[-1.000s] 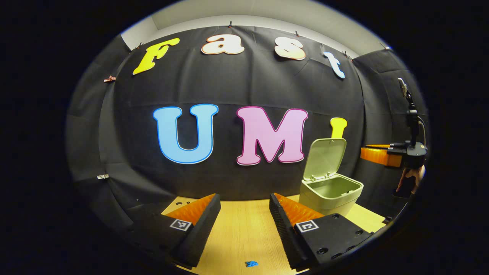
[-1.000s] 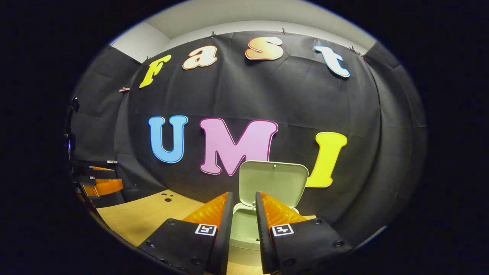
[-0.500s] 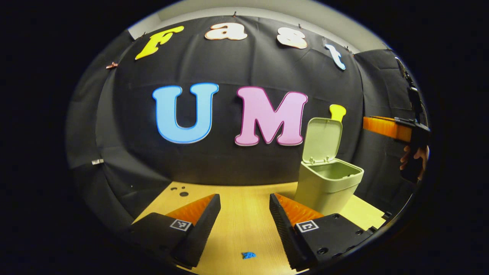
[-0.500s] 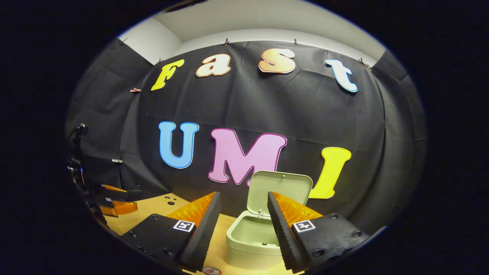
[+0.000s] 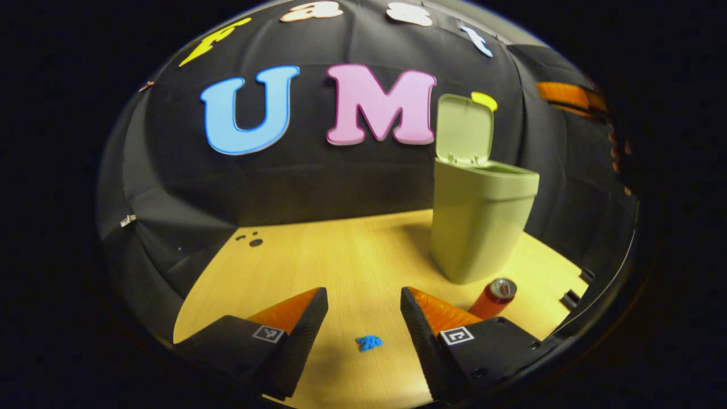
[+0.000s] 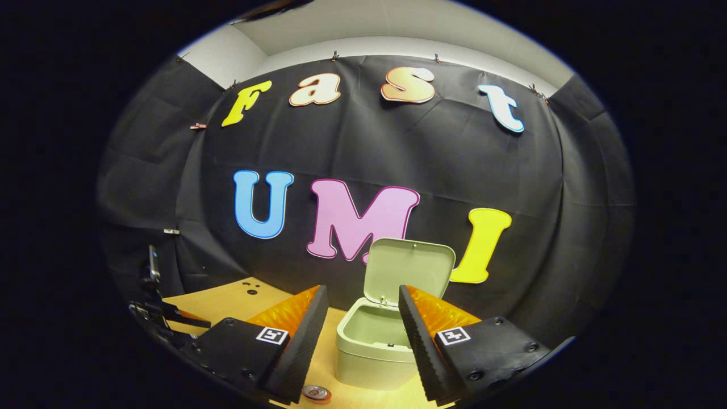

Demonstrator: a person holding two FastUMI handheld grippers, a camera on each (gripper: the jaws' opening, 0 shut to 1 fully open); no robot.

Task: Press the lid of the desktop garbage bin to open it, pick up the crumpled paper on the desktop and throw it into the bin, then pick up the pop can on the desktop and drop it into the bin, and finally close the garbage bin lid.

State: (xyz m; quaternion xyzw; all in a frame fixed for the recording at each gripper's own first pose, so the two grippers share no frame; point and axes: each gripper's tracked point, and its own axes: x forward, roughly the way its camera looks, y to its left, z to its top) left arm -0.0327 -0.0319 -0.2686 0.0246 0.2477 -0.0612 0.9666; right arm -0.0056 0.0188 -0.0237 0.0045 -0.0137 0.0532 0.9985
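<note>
Red pop can [image 5: 492, 298] lies tilted on wooden bench [image 5: 352, 261], just right of spread left gripper [image 5: 363, 318]; right gripper [image 6: 360, 335] spread, above open pale-green plastic bin [image 6: 372, 346].

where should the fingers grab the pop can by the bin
Grip the pop can across the middle of its round body. In the left gripper view it lies on its side on the table, top end toward the camera, close to the foot of the bin. Coming down from above, fingers either side of its length, looks safest.
</note>
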